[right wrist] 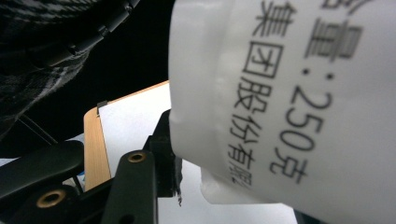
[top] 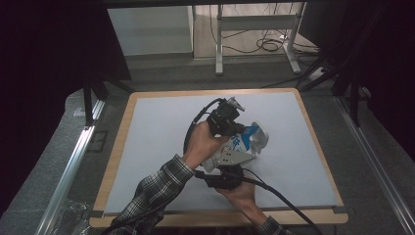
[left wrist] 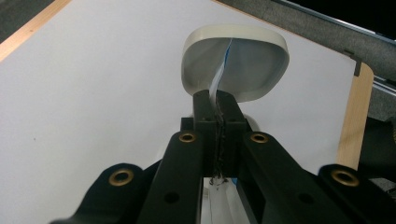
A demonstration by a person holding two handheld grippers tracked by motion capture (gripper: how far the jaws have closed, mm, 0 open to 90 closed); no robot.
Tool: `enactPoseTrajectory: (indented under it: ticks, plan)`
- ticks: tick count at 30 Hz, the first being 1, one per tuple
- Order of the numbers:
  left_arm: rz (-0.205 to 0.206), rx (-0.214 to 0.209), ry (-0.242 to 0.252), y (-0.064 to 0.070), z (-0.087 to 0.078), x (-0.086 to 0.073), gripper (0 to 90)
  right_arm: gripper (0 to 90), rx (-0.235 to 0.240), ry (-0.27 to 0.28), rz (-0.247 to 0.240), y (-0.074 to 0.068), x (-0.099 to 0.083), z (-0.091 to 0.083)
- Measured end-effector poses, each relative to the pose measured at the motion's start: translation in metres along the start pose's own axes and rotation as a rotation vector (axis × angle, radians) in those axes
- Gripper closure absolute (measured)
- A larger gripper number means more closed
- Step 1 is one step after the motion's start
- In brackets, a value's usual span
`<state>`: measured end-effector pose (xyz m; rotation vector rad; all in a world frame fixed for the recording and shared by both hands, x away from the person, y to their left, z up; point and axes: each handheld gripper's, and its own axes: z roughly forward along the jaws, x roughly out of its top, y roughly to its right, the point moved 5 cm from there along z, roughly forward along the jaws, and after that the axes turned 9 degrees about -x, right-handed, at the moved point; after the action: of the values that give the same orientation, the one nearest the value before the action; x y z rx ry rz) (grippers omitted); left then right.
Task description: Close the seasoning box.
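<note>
two claws [top: 230, 128] [top: 230, 171] clamp a white pouch [top: 240, 147] above the pale wood-edged table [top: 147, 147].

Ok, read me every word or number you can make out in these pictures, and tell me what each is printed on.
"250克", after a colon: on the white container, right gripper view.
"集团股份有限": the column beside it on the same container.
The characters above the colon are cut off and unreadable.
The blue print on the container's label in the high view is too small to read.
</note>
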<state>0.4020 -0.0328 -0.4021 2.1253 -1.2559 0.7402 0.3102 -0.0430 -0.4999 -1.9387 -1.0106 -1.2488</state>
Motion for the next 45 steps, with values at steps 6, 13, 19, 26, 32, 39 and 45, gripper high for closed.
enactPoseTrajectory:
  ticks: [6,13,19,26,32,39,45]
  plan:
    - [0.0,0.001,0.002,0.0005,0.0004,-0.0001,88.9,60.3,-0.011,0.001,0.0,0.0009,0.0001,0.0001]
    - [0.001,0.0,0.001,0.0009,0.0016,-0.0001,88.9,61.2,-0.017,0.0,0.0,0.0017,0.0001,0.0005]
    - [0.001,0.0,-0.003,0.0013,0.0017,0.0004,88.9,61.1,-0.018,0.003,0.004,0.0019,0.0007,0.0002]
    - [-0.002,0.001,-0.008,0.001,0.0012,0.001,88.9,61.0,-0.008,0.008,0.014,0.001,0.0014,-0.0003]
    - [0.0,0.001,-0.01,0.0009,0.0013,0.0012,88.9,60.6,-0.008,0.009,0.009,0.0016,0.0009,0.0001]
    - [0.0,0.0,-0.011,0.0011,0.0012,0.0014,88.9,60.2,-0.005,0.01,0.018,0.0006,0.0011,0.0]
    - [0.0,0.001,-0.012,0.0011,0.0014,0.0018,88.9,60.1,-0.006,0.012,0.011,0.0013,0.0011,0.0]
